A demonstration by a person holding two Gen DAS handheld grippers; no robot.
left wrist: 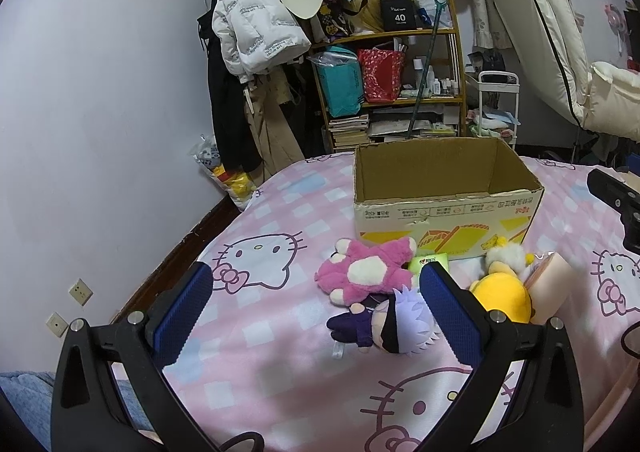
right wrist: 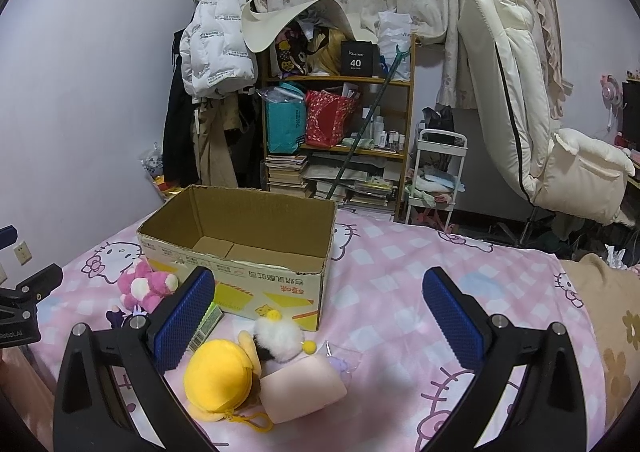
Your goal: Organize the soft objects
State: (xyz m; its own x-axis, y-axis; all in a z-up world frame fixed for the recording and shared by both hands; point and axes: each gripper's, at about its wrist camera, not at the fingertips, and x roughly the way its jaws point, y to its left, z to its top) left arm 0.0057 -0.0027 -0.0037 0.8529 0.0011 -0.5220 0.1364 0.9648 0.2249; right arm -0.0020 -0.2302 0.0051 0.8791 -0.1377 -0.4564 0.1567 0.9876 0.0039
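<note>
A bed with a pink checked cat-print sheet (left wrist: 280, 372) spreads beneath both tools. Ahead of the left hand-held gripper (left wrist: 316, 316), and ahead-left of the right hand-held gripper (right wrist: 318, 324), an open brown cardboard box (left wrist: 444, 192) stands on it, nothing visible inside. Both grippers hover released, blue pads spread wide, grasping nothing. Just before the box lie the soft things: a round yellow plush (right wrist: 220, 376) beside the right gripper's left finger, a pale pink soft roll (right wrist: 304, 388) touching it, a pink-and-white plush toy (left wrist: 366, 272), a purple-clothed plush doll with pale hair (left wrist: 384, 326) against the left gripper's right finger, a white fluffy toy (right wrist: 278, 336), and a small green packet (left wrist: 430, 262).
</note>
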